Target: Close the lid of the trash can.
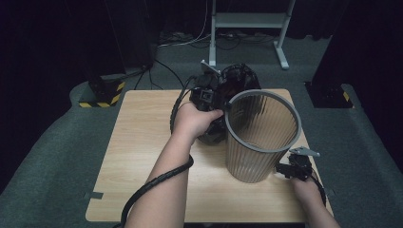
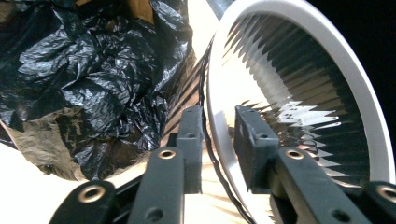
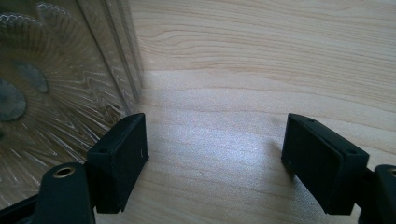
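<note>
High view, nearest first: two forearms came in from the bottom edge, each hand carrying one gripper, over one wooden table (image 1: 142, 156). The right gripper (image 1: 285, 168) sat low at the near right, just beside the foot of the one ribbed translucent bin (image 1: 247, 156), which stood upright on the table right of centre. In the right gripper view its jaws stood wide apart over bare wood with nothing between them, one jaw just beside the bin's wall.

Farther in, the left gripper (image 1: 223, 108) reached the bin's grey rim (image 1: 259, 145) at its far left side. The left gripper view showed that rim (image 2: 219, 140) passing between the two jaws, one jaw outside the bin and one inside. A thin gap showed at the inner jaw, so the pads did not press: the jaws were slightly parted around the rim rather than clamped on it. Whether the outer pad touched the wall was hard to make out.

Behind the left hand lay one crumpled black plastic bag (image 1: 240, 78), at the far edge of the table, just beside the bin. The hand and gripper hid much of it from above, and the left gripper view cut it off at the top and left (image 2: 93, 79).

Farthest off, one white metal frame (image 1: 247, 21) stood on the dark floor, its top cut off.
</note>
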{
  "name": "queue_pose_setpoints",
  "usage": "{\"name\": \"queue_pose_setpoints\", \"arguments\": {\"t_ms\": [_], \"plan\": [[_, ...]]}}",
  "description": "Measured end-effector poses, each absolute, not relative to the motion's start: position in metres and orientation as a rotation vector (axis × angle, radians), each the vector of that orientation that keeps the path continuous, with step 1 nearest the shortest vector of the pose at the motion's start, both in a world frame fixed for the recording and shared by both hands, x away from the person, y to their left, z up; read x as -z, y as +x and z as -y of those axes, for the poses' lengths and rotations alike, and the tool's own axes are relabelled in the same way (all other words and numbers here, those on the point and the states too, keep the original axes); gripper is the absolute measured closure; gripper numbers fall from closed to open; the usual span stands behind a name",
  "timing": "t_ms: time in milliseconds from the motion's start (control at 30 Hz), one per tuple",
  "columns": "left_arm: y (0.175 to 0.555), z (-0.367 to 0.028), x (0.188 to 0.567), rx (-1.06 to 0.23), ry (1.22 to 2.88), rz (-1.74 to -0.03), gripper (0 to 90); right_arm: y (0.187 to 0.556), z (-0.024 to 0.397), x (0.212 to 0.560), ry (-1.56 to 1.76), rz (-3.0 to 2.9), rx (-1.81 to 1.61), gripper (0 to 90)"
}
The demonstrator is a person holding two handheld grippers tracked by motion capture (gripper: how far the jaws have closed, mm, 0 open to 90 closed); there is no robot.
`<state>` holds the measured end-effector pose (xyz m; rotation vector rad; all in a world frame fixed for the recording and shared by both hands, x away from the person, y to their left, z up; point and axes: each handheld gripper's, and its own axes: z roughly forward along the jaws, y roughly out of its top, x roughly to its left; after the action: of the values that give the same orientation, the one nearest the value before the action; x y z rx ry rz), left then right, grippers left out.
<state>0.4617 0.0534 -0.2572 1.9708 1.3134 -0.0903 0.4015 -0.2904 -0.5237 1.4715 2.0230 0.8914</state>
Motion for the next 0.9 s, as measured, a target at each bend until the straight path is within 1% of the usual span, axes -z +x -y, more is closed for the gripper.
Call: {"name": "queue_pose_setpoints", "arguments": {"t_ms": [67,267,400,533,667,900], "plan": [[0.461,-0.057,0.257,0.072,1.985,-1.300,68.9,0.401,0.290,0.524,1.471,-2.023,-0.891,22.2],[0.459,-0.061,0.256,0.057,1.964,-1.293,66.7,0.401,0.290,0.524,1.470,-2.023,-0.890,22.3],[0.457,-0.067,0.256,0.040,1.957,-1.276,60.9,0.401,0.290,0.524,1.471,-2.024,-0.890,22.3],[0.455,-0.071,0.257,-0.009,1.965,-1.271,53.6,0.401,0.290,0.524,1.471,-2.024,-0.890,22.3],[0.453,-0.079,0.260,-0.039,1.971,-1.271,49.6,0.401,0.290,0.524,1.470,-2.024,-0.890,22.3],[0.448,-0.096,0.271,-0.075,1.969,-1.289,45.2,0.401,0.290,0.524,1.471,-2.024,-0.891,22.2]]}}
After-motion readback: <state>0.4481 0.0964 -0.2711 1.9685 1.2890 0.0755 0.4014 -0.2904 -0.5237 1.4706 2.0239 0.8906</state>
